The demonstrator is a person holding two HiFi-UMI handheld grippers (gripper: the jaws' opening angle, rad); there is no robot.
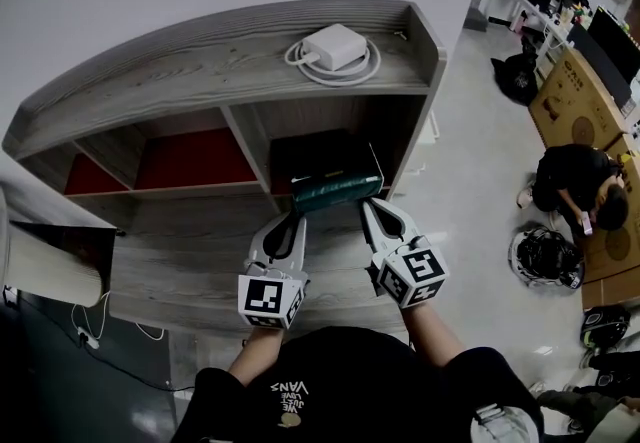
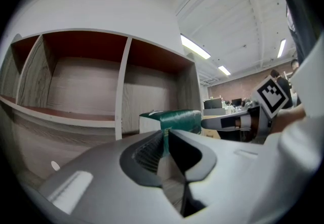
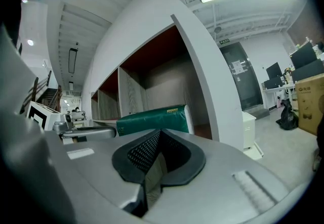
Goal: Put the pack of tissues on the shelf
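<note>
The green pack of tissues (image 1: 338,191) lies crosswise at the front of the right-hand compartment of the grey wooden shelf (image 1: 200,61). My left gripper (image 1: 296,217) is at the pack's left end and my right gripper (image 1: 366,203) is at its right end. In the left gripper view the jaws (image 2: 165,134) are closed to a narrow slit, with the edge of the pack (image 2: 174,118) showing green between the tips. In the right gripper view the jaws (image 3: 160,132) are shut just below the pack (image 3: 152,119). Whether they nip its wrapper I cannot tell.
A white charger with a coiled cable (image 1: 335,46) lies on top of the shelf. The left compartments (image 1: 190,161) have red backs. On the floor at the right a person (image 1: 575,181) crouches beside cardboard boxes (image 1: 575,106) and a dark round bag (image 1: 545,256).
</note>
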